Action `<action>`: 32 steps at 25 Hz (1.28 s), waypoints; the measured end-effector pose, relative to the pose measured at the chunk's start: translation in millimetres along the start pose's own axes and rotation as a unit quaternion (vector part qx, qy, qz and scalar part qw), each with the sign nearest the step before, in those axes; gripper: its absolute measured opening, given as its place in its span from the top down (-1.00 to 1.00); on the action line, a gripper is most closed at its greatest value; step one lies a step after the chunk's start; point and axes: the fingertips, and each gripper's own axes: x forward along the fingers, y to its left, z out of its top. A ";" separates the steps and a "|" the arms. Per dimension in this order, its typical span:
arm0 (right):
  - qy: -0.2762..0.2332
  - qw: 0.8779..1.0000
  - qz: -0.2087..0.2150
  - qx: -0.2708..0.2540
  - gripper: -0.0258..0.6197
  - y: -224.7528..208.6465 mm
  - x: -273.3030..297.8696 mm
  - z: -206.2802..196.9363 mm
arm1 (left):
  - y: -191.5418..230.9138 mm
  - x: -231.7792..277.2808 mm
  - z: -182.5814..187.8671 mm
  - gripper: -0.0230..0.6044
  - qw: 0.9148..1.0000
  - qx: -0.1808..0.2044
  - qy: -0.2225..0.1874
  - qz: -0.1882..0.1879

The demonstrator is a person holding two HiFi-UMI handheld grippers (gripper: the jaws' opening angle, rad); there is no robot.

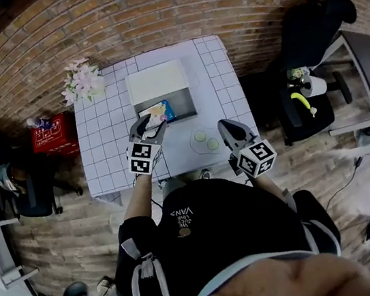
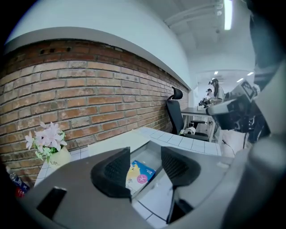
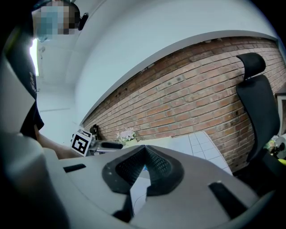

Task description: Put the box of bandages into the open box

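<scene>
1. Since the box of bandages [image 1: 159,112] lies inside the open box [image 1: 185,104], I judge that the main part of the task is done.
2. The open box stands on the table [image 1: 109,148], about the middle of the far edge, and its white lid [image 1: 158,80] is folded back toward that edge.
3. The box of bandages is in the left part of the open box. It seems to lean a little against the left wall, but I cannot tell whether it lies fully flat.
4. The left gripper [image 1: 151,123] hovers just at the near side of the open box. Its jaws stand apart and hold nothing; the box of bandages shows in the gap between them, but further away, not touched.
5. The right gripper [image 3: 144,154] is over the near right part of the table, well apart from the open box. Its jaws are together at the tips, with nothing between them.
6. A pot of flowers [image 1: 82,82] stands at the far left corner and plays no part.
7. What is left, in my judgement, is only to bring the left gripper away. If the lid must be closed, the task sentence does not ask it.
</scene>
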 end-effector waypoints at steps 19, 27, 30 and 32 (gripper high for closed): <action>0.001 1.000 0.026 0.001 0.94 55.7 4.3 -7.2 | -16.8 -124.5 25.7 0.79 0.991 -0.033 -0.116 0.065; 0.008 0.999 0.037 -0.008 0.94 89.9 0.5 -19.7 | -25.7 -182.5 3.2 0.88 0.987 -0.054 -0.128 0.078; 0.011 0.999 0.038 -0.012 0.94 104.1 -4.3 -23.0 | -29.8 -202.4 -2.6 0.89 0.986 -0.065 -0.133 0.081; 0.013 0.999 0.039 -0.016 0.94 111.8 -7.7 -24.3 | -33.8 -212.9 -5.3 0.89 0.984 -0.072 -0.140 0.079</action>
